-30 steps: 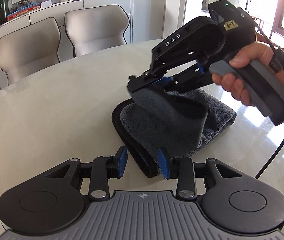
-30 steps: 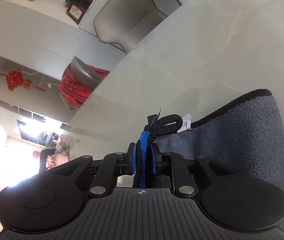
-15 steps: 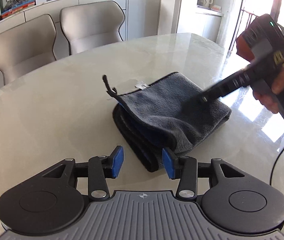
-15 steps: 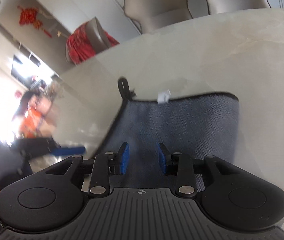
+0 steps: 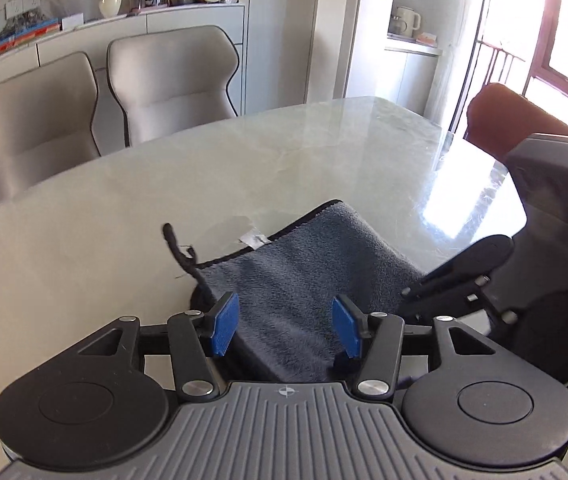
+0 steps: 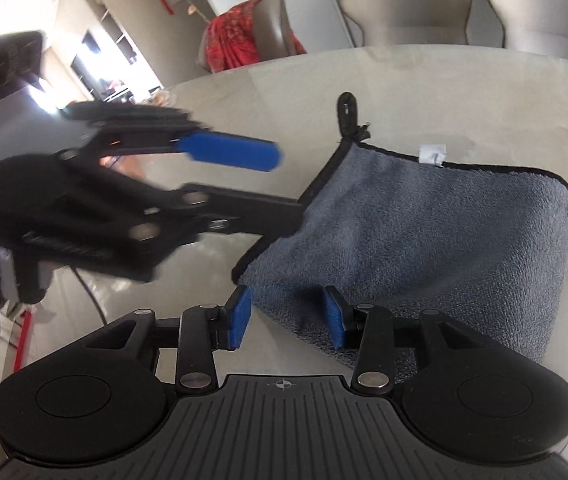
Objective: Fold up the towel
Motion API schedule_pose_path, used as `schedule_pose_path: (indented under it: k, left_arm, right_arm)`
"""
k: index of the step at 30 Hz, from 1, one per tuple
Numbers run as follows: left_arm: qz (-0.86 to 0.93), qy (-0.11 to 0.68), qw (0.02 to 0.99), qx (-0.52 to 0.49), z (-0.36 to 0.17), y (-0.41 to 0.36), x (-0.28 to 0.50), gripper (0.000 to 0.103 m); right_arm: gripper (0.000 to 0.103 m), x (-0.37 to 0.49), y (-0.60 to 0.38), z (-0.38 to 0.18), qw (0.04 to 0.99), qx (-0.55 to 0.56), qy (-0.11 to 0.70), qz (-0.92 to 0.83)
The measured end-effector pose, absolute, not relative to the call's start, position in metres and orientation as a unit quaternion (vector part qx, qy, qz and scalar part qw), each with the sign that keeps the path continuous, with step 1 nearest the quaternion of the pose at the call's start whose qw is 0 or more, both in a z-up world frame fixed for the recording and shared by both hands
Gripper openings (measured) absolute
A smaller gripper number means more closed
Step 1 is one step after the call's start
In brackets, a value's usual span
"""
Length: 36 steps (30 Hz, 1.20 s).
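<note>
A grey towel (image 5: 308,272) with a black hem lies folded on the marble table (image 5: 164,184). Its black hanging loop (image 5: 176,248) and white tag (image 5: 256,238) point away at the far edge. My left gripper (image 5: 286,330) is open, its blue pads either side of the towel's near edge. My right gripper (image 6: 286,316) is open at the towel's (image 6: 424,240) near left corner, holding nothing. The left gripper also shows in the right wrist view (image 6: 260,184), open, one finger against the towel's left hem. The right gripper's body (image 5: 504,292) shows at the right of the left wrist view.
Two beige chairs (image 5: 100,96) stand behind the table. A brown chair (image 5: 516,116) is at the far right. A chair with a red cloth (image 6: 244,40) stands across the table. A sideboard (image 5: 84,28) carries a vase and books. A black cable (image 6: 92,292) trails beside the left gripper.
My right gripper let go of the towel corner, which now lies flat on the fold, and pulled back to the near side. My left gripper moved forward over the towel's edge.
</note>
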<state>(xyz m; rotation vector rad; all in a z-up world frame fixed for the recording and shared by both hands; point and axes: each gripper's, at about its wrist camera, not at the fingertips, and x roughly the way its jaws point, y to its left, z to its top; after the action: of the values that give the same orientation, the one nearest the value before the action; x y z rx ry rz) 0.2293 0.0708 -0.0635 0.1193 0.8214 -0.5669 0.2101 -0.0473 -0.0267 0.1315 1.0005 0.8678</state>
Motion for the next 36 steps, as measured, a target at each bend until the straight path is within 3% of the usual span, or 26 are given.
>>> schedule_pose_path:
  k: [6, 10, 11, 13, 18, 25, 30, 33, 36]
  left_arm:
    - [-0.272, 0.448, 0.847, 0.093, -0.091, 0.062, 0.222, 0.054]
    - [-0.275, 0.445, 0.845, 0.108, -0.094, 0.071, 0.210, 0.055]
    - [-0.269, 0.448, 0.845, 0.113, -0.094, 0.073, 0.210, 0.056]
    - [-0.247, 0.465, 0.841, 0.120, -0.096, 0.077, 0.212, 0.070]
    - [-0.240, 0.445, 0.854, 0.121, -0.082, 0.080, 0.210, 0.068]
    - [-0.272, 0.383, 0.880, 0.070, -0.063, 0.062, 0.220, 0.068]
    - [-0.261, 0.442, 0.853, 0.090, -0.094, 0.054, 0.229, 0.068]
    - [-0.265, 0.433, 0.857, 0.089, -0.098, 0.063, 0.223, 0.067]
    - [-0.261, 0.420, 0.865, 0.084, -0.091, 0.066, 0.226, 0.067]
  right_arm:
    - [0.041, 0.203, -0.082, -0.017, 0.789, 0.034, 0.472, 0.392]
    - [0.050, 0.201, -0.112, -0.010, 0.819, 0.021, 0.456, 0.347]
    - [0.051, 0.202, -0.117, -0.012, 0.821, 0.027, 0.458, 0.339]
    - [0.051, 0.202, -0.128, -0.018, 0.815, 0.051, 0.471, 0.333]
    - [0.052, 0.192, -0.119, -0.014, 0.801, -0.004, 0.480, 0.358]
    - [0.052, 0.217, -0.131, 0.001, 0.842, 0.028, 0.428, 0.327]
    - [0.052, 0.229, -0.127, -0.018, 0.828, -0.007, 0.450, 0.335]
    - [0.053, 0.222, -0.132, -0.023, 0.829, -0.063, 0.453, 0.321]
    - [0.054, 0.224, -0.142, -0.020, 0.831, -0.040, 0.458, 0.312]
